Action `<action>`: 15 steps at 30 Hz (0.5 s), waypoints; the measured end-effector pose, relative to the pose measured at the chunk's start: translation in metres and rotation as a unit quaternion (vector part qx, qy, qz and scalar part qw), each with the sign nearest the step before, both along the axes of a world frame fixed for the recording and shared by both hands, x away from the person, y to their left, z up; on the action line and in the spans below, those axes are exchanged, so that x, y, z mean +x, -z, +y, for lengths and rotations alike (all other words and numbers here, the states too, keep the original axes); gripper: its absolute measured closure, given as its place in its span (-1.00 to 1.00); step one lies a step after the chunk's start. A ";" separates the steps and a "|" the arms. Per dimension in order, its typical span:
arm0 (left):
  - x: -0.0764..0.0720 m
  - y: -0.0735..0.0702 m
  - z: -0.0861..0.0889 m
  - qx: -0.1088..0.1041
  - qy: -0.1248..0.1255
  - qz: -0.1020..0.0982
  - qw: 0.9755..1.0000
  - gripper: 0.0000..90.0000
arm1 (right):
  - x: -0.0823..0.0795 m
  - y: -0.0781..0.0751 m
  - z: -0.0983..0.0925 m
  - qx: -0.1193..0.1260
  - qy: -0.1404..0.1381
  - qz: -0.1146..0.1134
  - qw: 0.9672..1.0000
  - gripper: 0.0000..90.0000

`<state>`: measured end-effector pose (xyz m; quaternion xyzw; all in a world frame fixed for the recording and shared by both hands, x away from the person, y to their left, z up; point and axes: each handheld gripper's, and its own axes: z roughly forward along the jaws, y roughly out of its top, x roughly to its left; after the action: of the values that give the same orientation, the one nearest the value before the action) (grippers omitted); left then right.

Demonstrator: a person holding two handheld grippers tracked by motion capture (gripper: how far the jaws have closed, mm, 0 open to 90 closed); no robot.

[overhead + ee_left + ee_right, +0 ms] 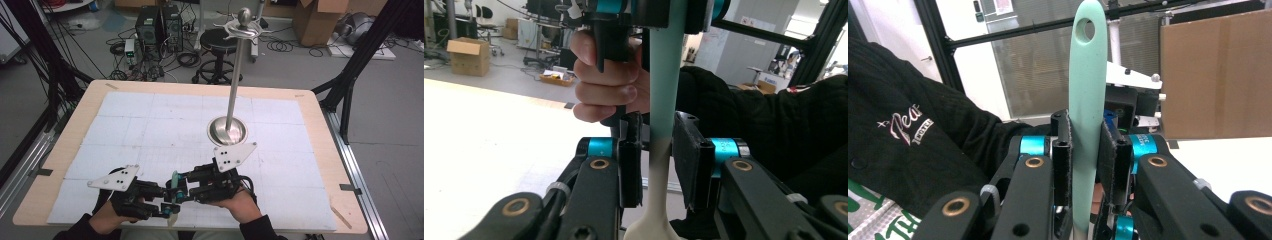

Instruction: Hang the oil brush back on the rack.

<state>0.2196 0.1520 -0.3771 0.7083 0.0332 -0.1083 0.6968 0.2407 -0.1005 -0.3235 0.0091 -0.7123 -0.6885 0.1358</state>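
Both hands are seen at the near edge of the surface (310,125), each carrying a gripper, with the two grippers facing one another. Farther back on the surface, well apart from the hands, a metal stand (228,129) is set upright on its round base.

Right gripper (181,186): its jaws are clamped on the mint-green handle of a utensil (1087,100); the hanging hole at the handle's end is seen above the jaws in the right gripper view.

Left gripper (167,207): its jaws are narrowed around the utensil where mint green fades to cream. A gap is visible at each pad, so contact cannot be confirmed.

Utensil position: held between the two grippers, just above the near edge of the surface.
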 end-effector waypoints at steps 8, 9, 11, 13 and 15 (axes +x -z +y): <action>-0.001 0.000 0.000 -0.001 -0.005 -0.003 1.000 0.80 | 0.000 0.001 0.001 0.001 0.000 0.004 1.000 0.74; -0.002 -0.001 0.000 -0.001 -0.009 -0.004 1.000 0.81 | 0.000 0.001 0.000 0.001 0.002 0.004 1.000 0.74; -0.001 -0.001 0.001 0.002 -0.019 -0.005 1.000 0.81 | 0.000 0.001 0.000 0.002 0.007 0.006 1.000 0.67; 0.000 -0.001 0.002 0.009 -0.036 -0.005 0.999 0.81 | 0.000 0.001 0.000 0.000 0.032 0.014 0.999 0.22; 0.001 -0.002 0.003 0.016 -0.055 -0.006 0.998 0.81 | 0.002 0.002 -0.002 -0.001 0.063 0.033 0.997 0.03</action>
<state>0.2203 0.1546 -0.3754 0.7168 0.0697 -0.0646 0.6908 0.2425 -0.1028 -0.3259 -0.0586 -0.7072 -0.6952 0.1150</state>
